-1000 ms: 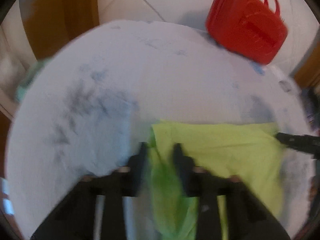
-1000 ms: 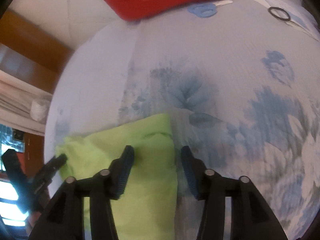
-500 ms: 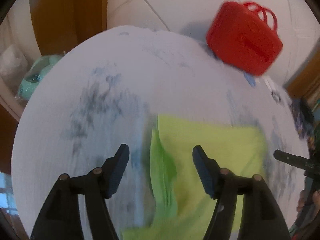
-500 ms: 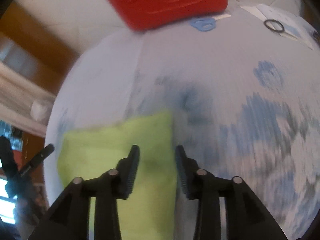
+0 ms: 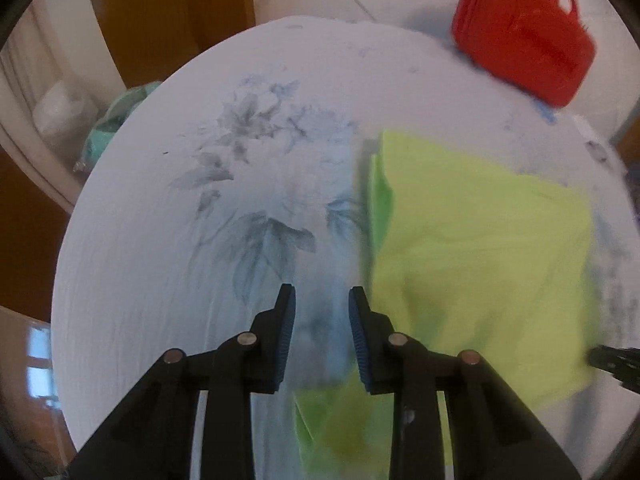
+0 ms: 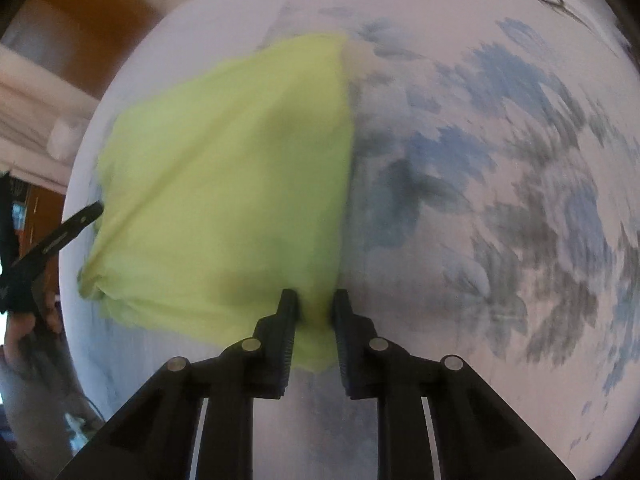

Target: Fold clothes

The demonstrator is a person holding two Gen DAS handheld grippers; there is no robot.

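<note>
A lime-green fabric garment (image 6: 224, 184), already folded into a rough rectangle, lies on the white bedsheet with blue floral print (image 5: 208, 208), with loose layers showing along its left edge; further folding or tidying appears to remain. The right gripper (image 6: 314, 308) is closed on the garment's near right corner, while the left gripper (image 5: 322, 308) hangs just beside the garment's left edge with its jaws parted and nothing between them. A closed red plastic case with handles (image 5: 524, 32) sits at the far right edge of the bed, its contents hidden.
</note>
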